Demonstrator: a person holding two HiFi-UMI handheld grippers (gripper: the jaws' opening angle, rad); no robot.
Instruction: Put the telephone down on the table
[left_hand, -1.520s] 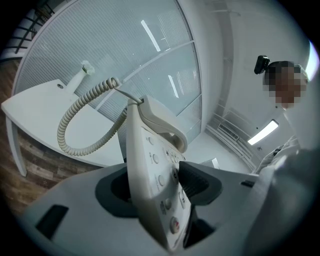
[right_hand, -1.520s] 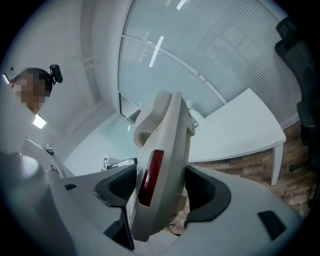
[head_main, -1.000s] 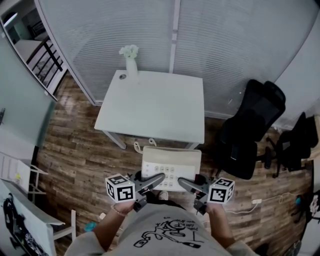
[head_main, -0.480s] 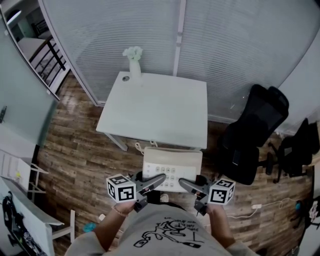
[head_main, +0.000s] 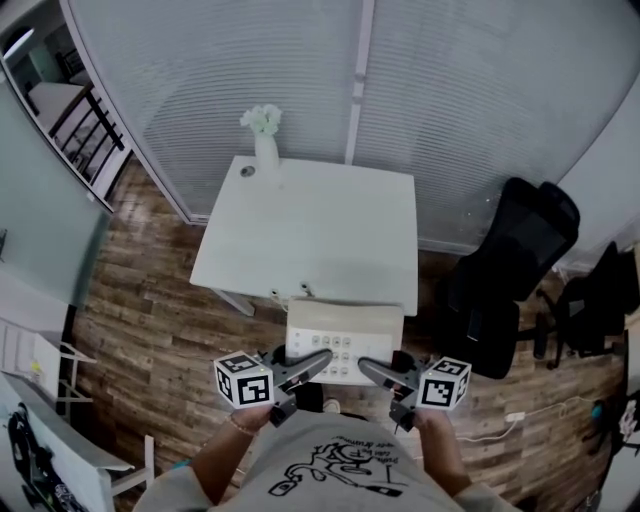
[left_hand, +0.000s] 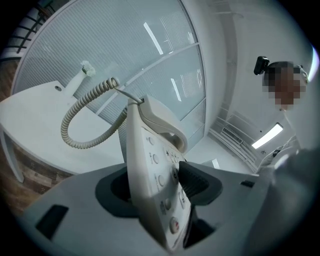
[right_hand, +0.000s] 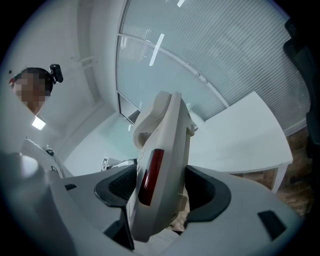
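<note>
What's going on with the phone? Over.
Left claw, right claw shut on telephone. Held up at table edge. Vase at far corner.

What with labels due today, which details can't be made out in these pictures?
- Key labels on the telephone: too small in head view, blurred in left gripper view.
- Far end of the coiled cord: hidden behind the telephone, left gripper view.
- The small round thing beside the vase on the table: too small, head view.

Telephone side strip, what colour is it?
Dark red strip on the cream telephone, best seen in the right gripper view.
</note>
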